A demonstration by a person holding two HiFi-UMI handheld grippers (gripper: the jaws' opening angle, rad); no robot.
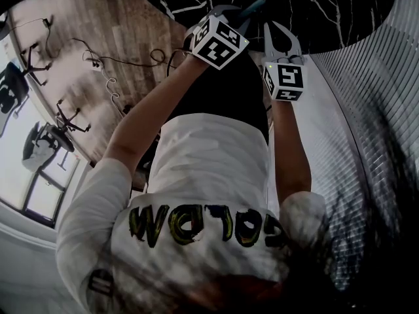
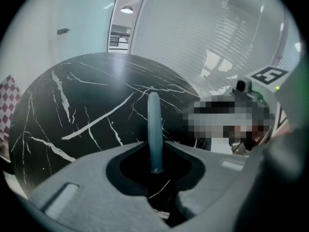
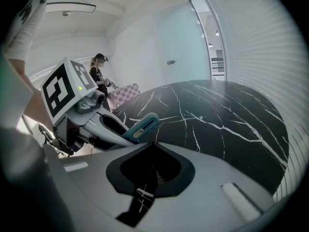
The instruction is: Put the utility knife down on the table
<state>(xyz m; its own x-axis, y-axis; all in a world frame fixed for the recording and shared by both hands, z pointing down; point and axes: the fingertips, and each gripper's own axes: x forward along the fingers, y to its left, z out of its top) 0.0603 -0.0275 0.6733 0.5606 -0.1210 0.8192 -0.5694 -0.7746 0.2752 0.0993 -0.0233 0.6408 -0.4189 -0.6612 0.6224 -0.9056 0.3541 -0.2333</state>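
**Item:** utility knife (image 2: 153,124), slim teal body.

**Location:** held in the air over the black marbled table (image 2: 87,105), not touching it. Most of its length sticks out past the jaw tips, and a short butt end reaches back between the jaws. No blade shows at the rounded free end, which the right gripper view shows with a pale slot along its face.

**Left gripper (image 2: 154,153):** pinches the knife across its two flat faces, close to one end. Its own view shows the knife edge-on, standing straight between the jaws.

**Right gripper (image 3: 152,145):** beside the left one, tips drawn together on nothing. It takes no part in the hold.

**Handling, as judged:**
- Light, with a stiff plastic shell that is unlikely to flex or crush under the pads.
- The faces look smooth, so a slack pinch could let it slide or swing, all the more with so much length hanging free of the grip.
- The blade is the hazard. It is probably drawn in, but this cannot be confirmed.

**Where to hold:** the flat faces, as now. A grip nearer the middle would balance better. To set it down, lower it until a flat face lies along the table, then spread the jaws.
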